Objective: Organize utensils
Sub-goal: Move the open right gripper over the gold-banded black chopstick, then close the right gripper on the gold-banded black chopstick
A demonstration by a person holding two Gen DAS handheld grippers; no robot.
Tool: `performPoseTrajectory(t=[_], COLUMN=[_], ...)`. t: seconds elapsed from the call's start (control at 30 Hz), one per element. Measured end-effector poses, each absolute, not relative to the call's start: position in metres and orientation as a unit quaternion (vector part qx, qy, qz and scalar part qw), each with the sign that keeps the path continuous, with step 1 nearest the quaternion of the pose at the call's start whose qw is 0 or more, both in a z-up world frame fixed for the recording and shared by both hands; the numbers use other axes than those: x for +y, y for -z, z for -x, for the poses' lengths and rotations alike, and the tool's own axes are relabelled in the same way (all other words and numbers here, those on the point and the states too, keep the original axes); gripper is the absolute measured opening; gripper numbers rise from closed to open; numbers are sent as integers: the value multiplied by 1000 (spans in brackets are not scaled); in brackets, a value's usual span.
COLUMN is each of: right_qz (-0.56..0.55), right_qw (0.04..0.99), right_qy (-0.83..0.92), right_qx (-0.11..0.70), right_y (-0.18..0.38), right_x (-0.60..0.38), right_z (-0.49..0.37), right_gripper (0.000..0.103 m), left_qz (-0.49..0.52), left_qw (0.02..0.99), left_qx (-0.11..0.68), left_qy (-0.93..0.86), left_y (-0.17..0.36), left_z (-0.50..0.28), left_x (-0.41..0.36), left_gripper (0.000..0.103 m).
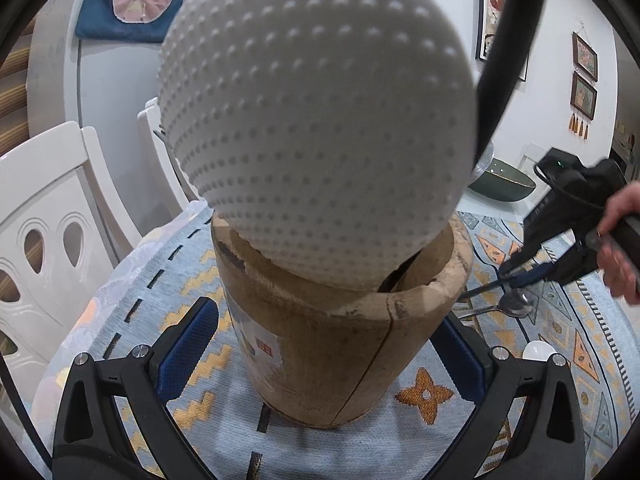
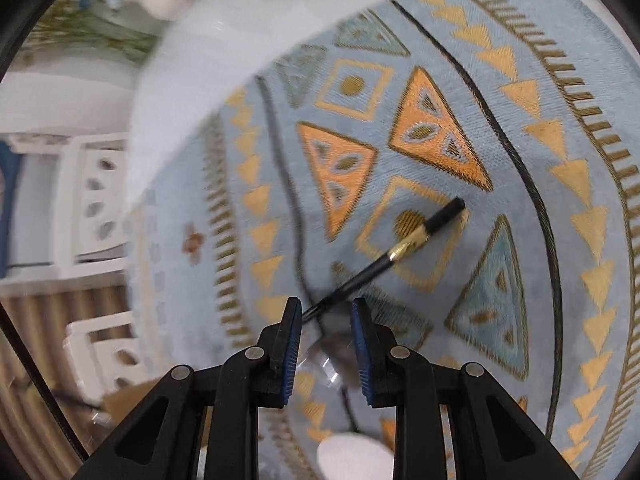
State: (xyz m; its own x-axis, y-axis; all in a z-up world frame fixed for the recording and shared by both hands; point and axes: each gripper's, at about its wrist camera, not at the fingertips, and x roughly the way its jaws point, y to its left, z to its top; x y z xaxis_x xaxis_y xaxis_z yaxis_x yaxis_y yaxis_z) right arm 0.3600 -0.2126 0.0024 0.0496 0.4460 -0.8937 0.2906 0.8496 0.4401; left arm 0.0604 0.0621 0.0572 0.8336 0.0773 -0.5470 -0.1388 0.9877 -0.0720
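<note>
A brown wooden utensil holder (image 1: 320, 340) stands on the patterned blue cloth (image 1: 208, 432). My left gripper (image 1: 328, 320) is shut on it, a blue pad against each side. A white dotted skimmer head (image 1: 316, 120) and a black handle (image 1: 508, 40) stick up out of it. To the right, my right gripper (image 1: 512, 270) hangs low over a metal spoon (image 1: 518, 304). In the right wrist view this gripper (image 2: 326, 308) is open by a narrow gap and points down. A black utensil with a gold band (image 2: 404, 246) lies on the cloth, running in under the fingertips, beside the blurred spoon bowl (image 2: 336, 346).
A white rounded object (image 2: 352, 456) lies on the cloth near the right gripper. White chairs (image 1: 48, 220) stand past the table's left edge. A dark green bowl (image 1: 502, 184) sits at the far side. A person's hand (image 1: 620, 248) holds the right gripper.
</note>
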Motion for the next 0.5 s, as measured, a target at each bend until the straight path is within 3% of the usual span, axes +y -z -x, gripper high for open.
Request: performPoseTrajectory(t=[0.27, 0.37, 0.5], right_qz=[-190, -185, -109], right_qw=[685, 657, 657], right_qy=[-56, -108, -133], right_qx=[701, 723, 734], right_y=[-7, -4, 3], right_x=[-190, -175, -146], right_z=[-376, -369, -356], right_gripper=[20, 0, 0], left_qz=[54, 54, 54], left_qw=[956, 956, 955], left_qx=[284, 284, 284], left_qy=[-58, -57, -58], left_y=[-57, -57, -57], left_z=[-59, -59, -58], left_x=[61, 61, 61], left_gripper=[103, 103, 103])
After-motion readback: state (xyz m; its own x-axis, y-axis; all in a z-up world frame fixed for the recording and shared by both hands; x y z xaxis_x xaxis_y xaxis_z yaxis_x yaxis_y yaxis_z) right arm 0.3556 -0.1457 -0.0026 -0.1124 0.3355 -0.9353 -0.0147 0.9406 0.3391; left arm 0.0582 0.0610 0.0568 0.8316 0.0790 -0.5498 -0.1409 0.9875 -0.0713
